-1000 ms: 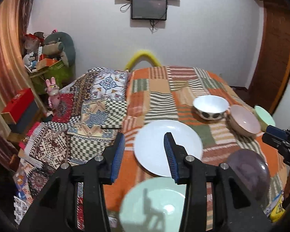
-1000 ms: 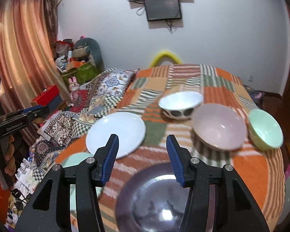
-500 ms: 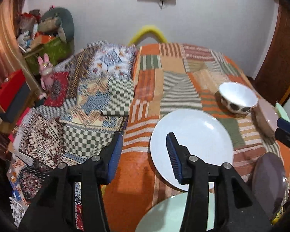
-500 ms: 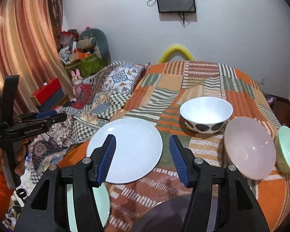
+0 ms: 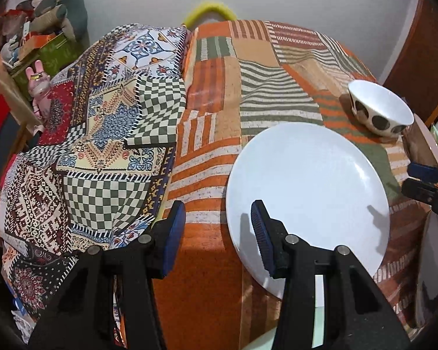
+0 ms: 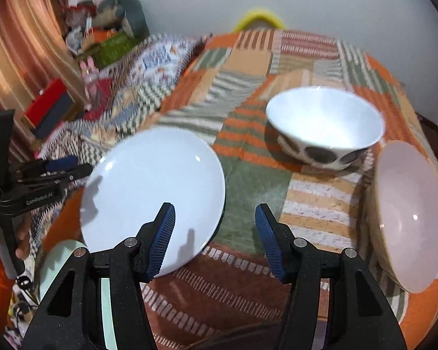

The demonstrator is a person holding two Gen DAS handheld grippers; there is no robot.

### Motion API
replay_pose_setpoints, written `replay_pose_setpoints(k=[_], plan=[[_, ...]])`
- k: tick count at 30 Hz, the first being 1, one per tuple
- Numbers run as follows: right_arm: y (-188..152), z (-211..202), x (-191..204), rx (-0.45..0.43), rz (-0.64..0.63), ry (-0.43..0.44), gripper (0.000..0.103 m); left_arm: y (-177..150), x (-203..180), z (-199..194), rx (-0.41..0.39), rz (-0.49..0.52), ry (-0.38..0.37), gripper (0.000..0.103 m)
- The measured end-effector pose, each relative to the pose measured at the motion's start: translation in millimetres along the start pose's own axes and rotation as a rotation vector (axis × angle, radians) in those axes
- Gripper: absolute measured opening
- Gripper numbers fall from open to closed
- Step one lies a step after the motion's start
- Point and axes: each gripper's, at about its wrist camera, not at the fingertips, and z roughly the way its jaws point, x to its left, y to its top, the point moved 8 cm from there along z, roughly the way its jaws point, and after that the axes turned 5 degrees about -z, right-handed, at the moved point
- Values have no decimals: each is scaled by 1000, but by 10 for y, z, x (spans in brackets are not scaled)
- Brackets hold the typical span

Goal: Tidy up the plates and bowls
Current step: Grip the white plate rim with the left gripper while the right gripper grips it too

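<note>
Your left gripper (image 5: 217, 233) hangs with its blue-padded jaws parted and nothing between them, over the near left rim of the white plate (image 5: 306, 192); its right finger overlaps that rim in the picture, though whether it touches is not clear. Your right gripper (image 6: 214, 233) is likewise released and empty, jaws apart above the plate's near right rim and the striped cloth beside it.

Nearest you, at the bed's front edge, a pale mint plate (image 6: 58, 259) peeks out beneath your left jaw arm. The white plate lies flat on the orange patchwork bedspread (image 5: 219, 93), glossy, plain and round, toward the bed's near left part. To its right stands a pink bowl (image 6: 408, 218), matte outside and smooth inside, near the right edge. Farther back sits a white bowl with dark round spots (image 6: 324, 128), upright, apart from the plate. Left of the bedspread lies a patterned quilt (image 5: 102, 116).
</note>
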Motion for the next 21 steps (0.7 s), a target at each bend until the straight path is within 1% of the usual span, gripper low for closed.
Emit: replay_pose_setpoints(k=[3, 5, 8, 10, 12, 13, 15, 19, 21], plan=[[13, 76, 12, 24, -17, 9, 52, -18, 23, 66, 18, -11, -12, 46], [17, 131, 36, 45, -37, 5, 40, -26, 58, 122, 22, -19, 2, 46], [5, 243, 55, 89, -42, 22, 32, -40, 77, 183, 33, -32, -11, 46], [-11, 320, 52, 117, -26, 39, 26, -36, 64, 183, 32, -32, -22, 43], [-27, 371, 27, 129, -12, 38, 24, -40, 37, 191, 36, -30, -38, 37], [-36, 395, 23, 139, -6, 45, 24, -49, 19, 200, 43, -28, -50, 36], [-67, 451, 14, 166, 16, 71, 23, -63, -20, 219, 54, -27, -76, 30], [-68, 452, 39, 170, 4, 67, 23, -66, -57, 236, 52, -37, -84, 28], [-71, 442, 26, 165, 6, 70, 22, -88, -79, 252, 64, -47, -103, 26]])
